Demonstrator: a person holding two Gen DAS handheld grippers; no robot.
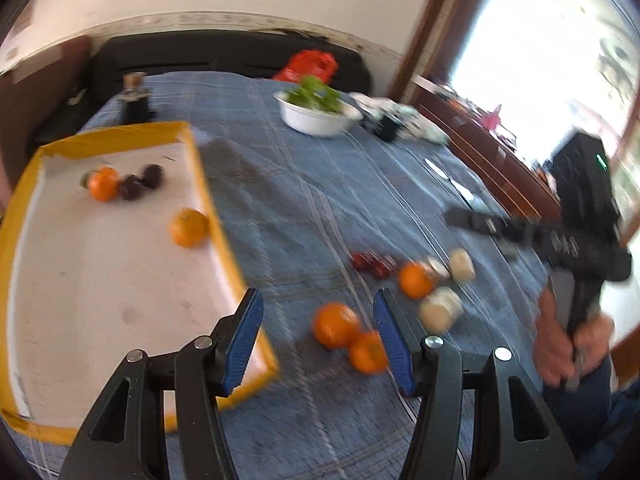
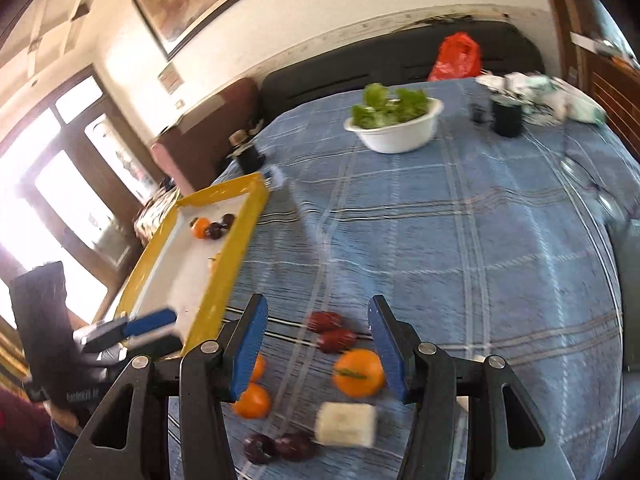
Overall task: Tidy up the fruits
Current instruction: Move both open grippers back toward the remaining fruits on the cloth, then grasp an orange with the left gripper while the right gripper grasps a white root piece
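Clearly the loose fruit lay on the blue checked cloth of the desk (image 2: 500, 240), just beside the yellow-rimmed tray (image 1: 200, 168) — and both our tools hung over it with nothing between their pads. In the right wrist view we counted three oranges: one large orange (image 2: 358, 372) near the right tool's (image 2: 318, 344) right finger, and two smaller oranges (image 2: 252, 398) partly behind its left finger. Beyond lay two red fruits (image 2: 332, 332), nearer us two dark plums (image 2: 276, 446), and a pale cylinder (image 2: 346, 424) that we could not name; the left wrist view showed two such pale pieces (image 1: 440, 308), though blur made the count unsure.

Inside the tray we counted two oranges (image 1: 188, 227) and two dark plums (image 1: 142, 182), one orange touching the plums, the other apart near the rim.

We judged the step to be a return from the tray for another pick. The left tool (image 1: 318, 332) stood apart and empty over the tray's near corner, the pair of oranges showing between its fingers but farther off. The right tool was likewise apart, gripping nothing. The next move, we thought, called for lowering one tool squarely around a single orange — round fruit would roll if nudged off-centre.

Farther off stood a white bowl of greens (image 2: 396, 128) and a red bag (image 2: 456, 58).
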